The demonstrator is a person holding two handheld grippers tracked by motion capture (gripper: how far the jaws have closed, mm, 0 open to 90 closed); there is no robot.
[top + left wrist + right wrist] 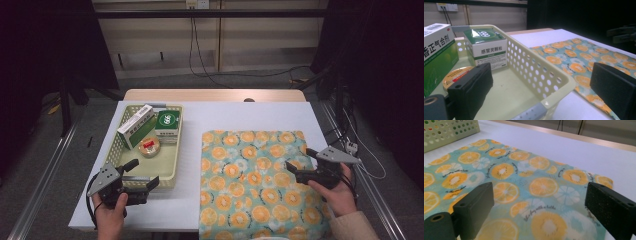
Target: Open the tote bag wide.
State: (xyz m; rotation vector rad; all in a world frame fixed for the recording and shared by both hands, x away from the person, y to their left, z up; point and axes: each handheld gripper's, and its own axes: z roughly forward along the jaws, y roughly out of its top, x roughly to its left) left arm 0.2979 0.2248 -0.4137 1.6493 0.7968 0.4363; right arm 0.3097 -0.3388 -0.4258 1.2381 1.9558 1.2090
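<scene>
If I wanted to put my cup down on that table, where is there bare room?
Bare white table runs behind the fruit-print cloth, and a narrower strip lies between the cloth and the basket. The basket's far end is crowded with two boxes and a round tin; its near end is free.

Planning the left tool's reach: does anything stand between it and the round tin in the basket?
Yes: the basket near wall runs between the left tool's open jaws, and the round tin lies just beyond, beside two boxes.
</scene>
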